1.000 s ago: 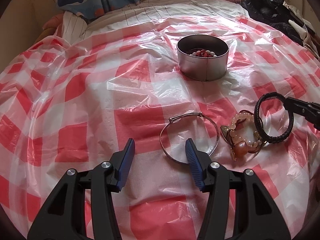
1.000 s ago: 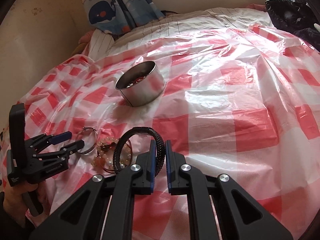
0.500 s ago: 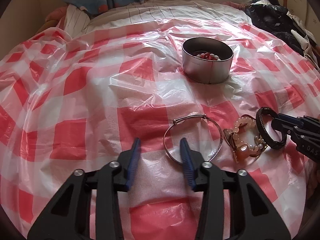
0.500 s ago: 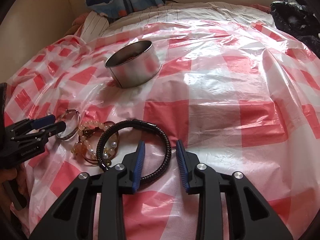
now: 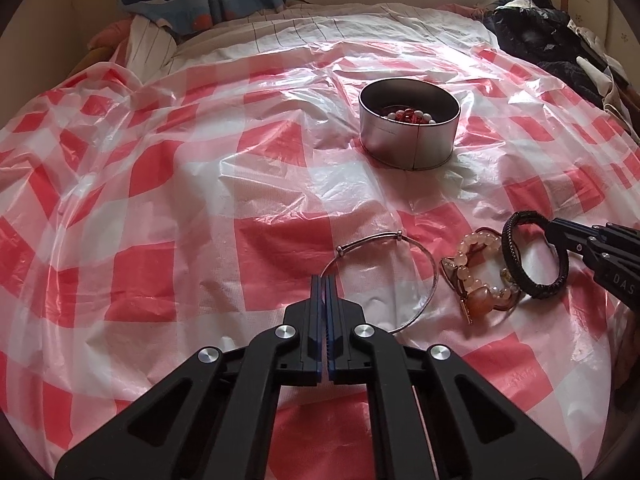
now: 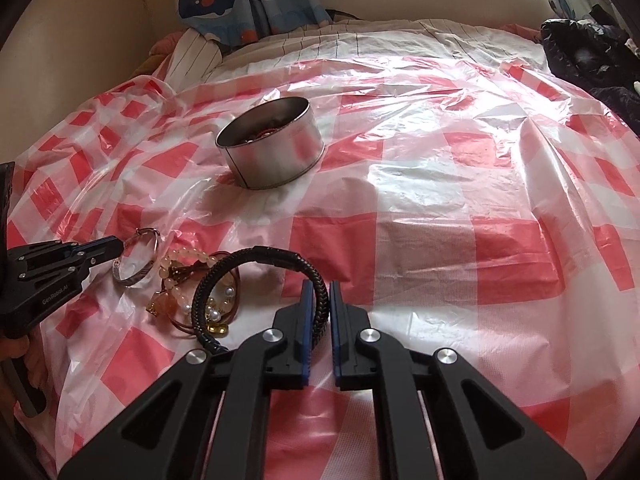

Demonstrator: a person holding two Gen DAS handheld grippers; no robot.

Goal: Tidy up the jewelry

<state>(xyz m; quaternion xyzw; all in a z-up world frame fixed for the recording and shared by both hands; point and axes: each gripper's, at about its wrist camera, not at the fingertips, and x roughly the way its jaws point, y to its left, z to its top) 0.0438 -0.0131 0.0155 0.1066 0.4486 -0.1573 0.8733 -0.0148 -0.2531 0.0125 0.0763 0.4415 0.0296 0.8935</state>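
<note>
With the left claw [image 5: 325, 280] pressed together on the thin silver bangle [image 5: 384, 280] and the right claw [image 6: 319, 286] closing on the black braided bracelet [image 6: 256, 288], both on the bed's checked plastic sheet [image 5: 200, 200], lift each slowly clear of the beaded bracelets [image 5: 476, 280] toward the metal tin [image 5: 408, 136].
</note>
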